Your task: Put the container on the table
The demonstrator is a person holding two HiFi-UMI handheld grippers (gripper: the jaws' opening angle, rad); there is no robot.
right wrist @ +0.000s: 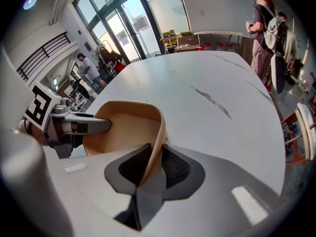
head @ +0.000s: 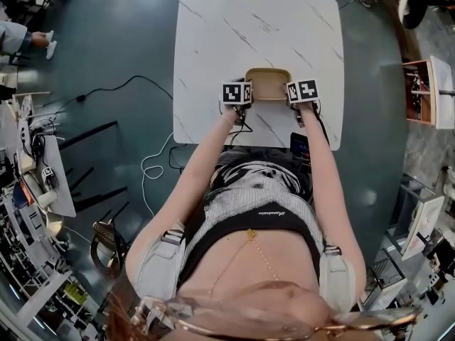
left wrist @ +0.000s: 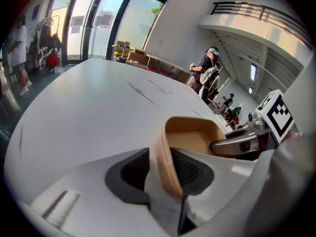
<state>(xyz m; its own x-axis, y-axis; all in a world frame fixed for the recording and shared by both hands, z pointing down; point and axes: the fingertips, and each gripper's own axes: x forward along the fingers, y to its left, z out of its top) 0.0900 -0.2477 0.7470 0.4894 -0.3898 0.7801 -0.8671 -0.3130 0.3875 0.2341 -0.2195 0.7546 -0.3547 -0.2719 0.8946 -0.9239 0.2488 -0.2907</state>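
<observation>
An empty tan container (head: 268,84) with an open top is over the near half of the white marble table (head: 213,41). I cannot tell whether it rests on the surface. My left gripper (head: 246,94) is shut on its left wall, which runs between the dark pads (left wrist: 190,171) in the left gripper view. My right gripper (head: 289,93) is shut on the opposite wall. In the right gripper view that thin wall (right wrist: 157,132) is pinched at my right gripper (right wrist: 152,166). Each gripper view shows the container's bare inside (left wrist: 195,142) and the other gripper (right wrist: 74,127) across it.
The table's near edge (head: 256,146) lies just below the grippers, close to the person's body. Cables (head: 153,165) trail on the dark floor to the left. Shelving (head: 426,91) stands at the right. People (right wrist: 264,19) stand beyond the table's far side.
</observation>
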